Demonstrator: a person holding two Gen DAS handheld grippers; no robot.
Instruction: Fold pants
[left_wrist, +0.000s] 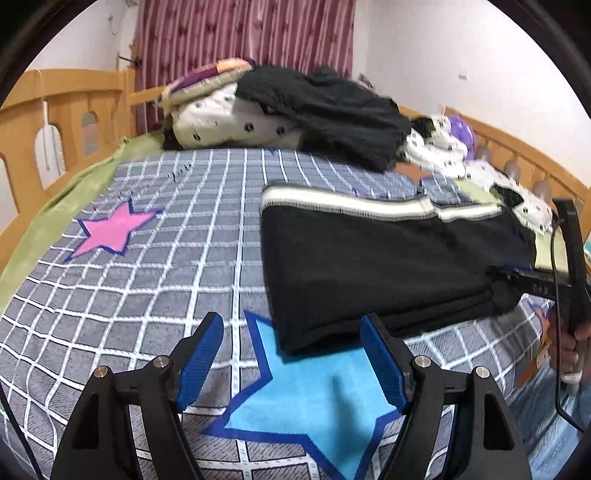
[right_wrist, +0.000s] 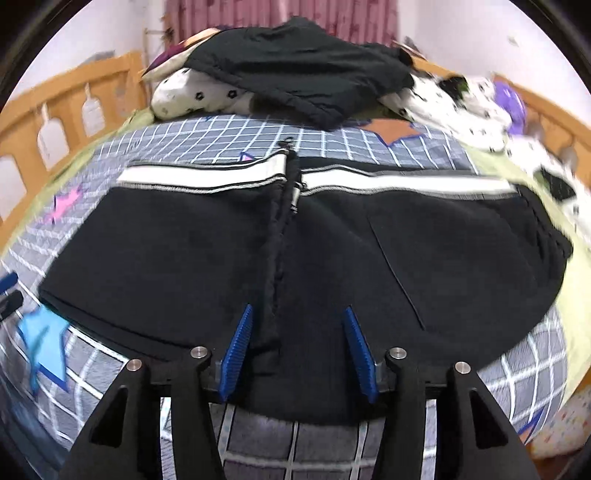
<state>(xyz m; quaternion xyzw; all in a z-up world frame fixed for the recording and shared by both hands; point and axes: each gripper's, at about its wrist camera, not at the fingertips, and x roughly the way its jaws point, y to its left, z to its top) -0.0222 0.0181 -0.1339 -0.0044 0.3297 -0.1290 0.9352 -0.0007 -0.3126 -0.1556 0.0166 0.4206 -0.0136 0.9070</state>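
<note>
Two grippers, both apart, neither clamping anything. Left gripper (left_wrist: 291, 354) hangs over the checked bedspread (left_wrist: 155, 295), jaws wide, blue pads over a light blue star (left_wrist: 314, 398) with only the near left corner of the pants between the tips; no cloth pinched. Right gripper (right_wrist: 297, 350) sits low over the near edge of the pants (right_wrist: 184, 258), jaws part open, pads either side of the dark fabric but not pressing on it as far as the frame shows. Looks like a release pose, judged only from the gap.

Pants: black, white striped band along the far edge, lying flat on the bed, middle to right of the spread, near the person's side. Already folded into a wide block; a raised seam or folded edge (right_wrist: 280, 229) runs from the band toward the right gripper, so one half seems laid over or beside the other. Probably why both grippers are clear: fold laid down, cloth left to settle.

Long axis runs left to right across the bed, parallel to the striped band. Band side points away toward the pile of bedding and dark clothing (left_wrist: 317, 107) at the far end; plain edge faces the grippers. Whether the band is waistband or cuffs, cannot tell. Motion blur at the right edge.

Wooden bed rail (left_wrist: 66, 110) on the left, well apart from the pants.
</note>
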